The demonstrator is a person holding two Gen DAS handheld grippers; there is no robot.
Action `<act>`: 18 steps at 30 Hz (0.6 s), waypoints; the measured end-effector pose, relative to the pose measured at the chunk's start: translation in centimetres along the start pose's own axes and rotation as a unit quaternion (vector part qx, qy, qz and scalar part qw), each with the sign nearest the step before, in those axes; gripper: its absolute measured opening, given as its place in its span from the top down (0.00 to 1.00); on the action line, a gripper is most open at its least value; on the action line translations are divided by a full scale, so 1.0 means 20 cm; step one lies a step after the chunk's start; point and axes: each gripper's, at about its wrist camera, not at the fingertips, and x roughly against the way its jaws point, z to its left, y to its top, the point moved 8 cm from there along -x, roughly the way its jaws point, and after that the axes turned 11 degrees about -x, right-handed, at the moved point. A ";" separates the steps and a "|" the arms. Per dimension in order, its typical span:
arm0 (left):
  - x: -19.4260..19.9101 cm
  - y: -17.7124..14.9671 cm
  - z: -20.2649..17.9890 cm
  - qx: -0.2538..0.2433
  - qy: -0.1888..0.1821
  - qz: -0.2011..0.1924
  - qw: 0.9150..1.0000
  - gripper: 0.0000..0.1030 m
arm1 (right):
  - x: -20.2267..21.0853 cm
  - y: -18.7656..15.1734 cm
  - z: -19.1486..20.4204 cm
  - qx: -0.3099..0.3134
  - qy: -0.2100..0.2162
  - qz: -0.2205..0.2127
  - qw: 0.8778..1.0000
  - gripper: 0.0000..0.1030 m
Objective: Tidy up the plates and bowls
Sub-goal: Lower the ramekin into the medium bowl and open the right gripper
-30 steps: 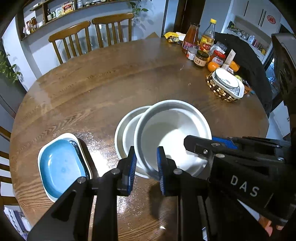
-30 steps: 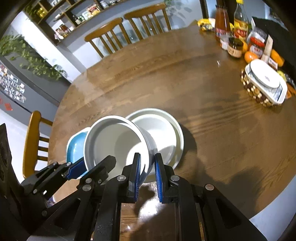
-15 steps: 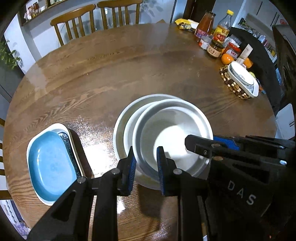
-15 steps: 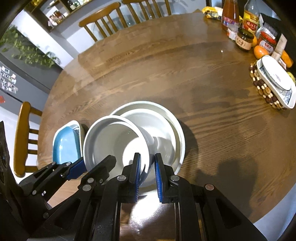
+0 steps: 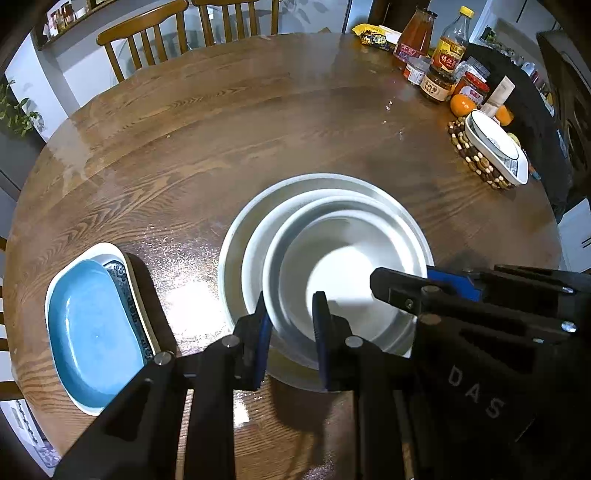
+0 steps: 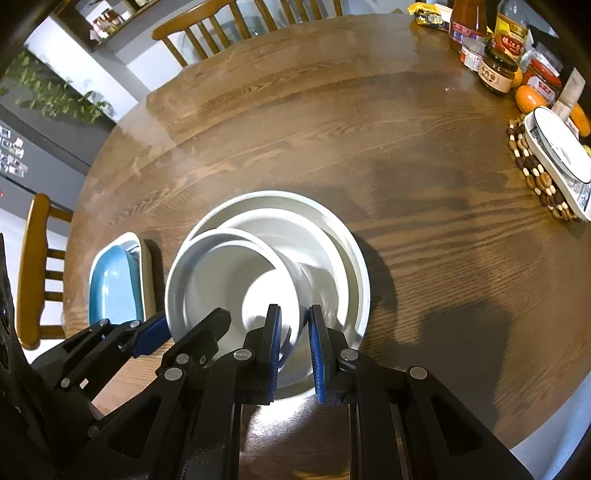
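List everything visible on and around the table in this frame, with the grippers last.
white bowl: one, held over the big plate by both grippers
big plate: one, white, table centre
blue dish: one, nested in a white patterned dish, table's left edge
table: one, round, brown wood
bottles and jars: several, far right edge
oranges: two, beside the jars
white dish on beaded trivet: one, right edge
chairs: wooden, around the table
left gripper: black, blue fingers, on bowl rim
right gripper: same, on opposite rim
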 end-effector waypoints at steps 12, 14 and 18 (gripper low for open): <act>-0.03 0.01 -0.01 -0.001 0.003 0.005 1.000 0.81 | -0.03 0.01 0.00 0.005 -0.006 0.004 1.000 0.84; -0.03 0.01 -0.01 -0.002 0.004 0.005 1.000 0.81 | -0.04 0.01 0.00 0.006 -0.005 0.005 1.000 0.84; -0.03 0.02 -0.01 -0.005 0.008 0.006 1.000 0.81 | -0.04 0.01 -0.01 0.007 -0.006 0.006 1.000 0.84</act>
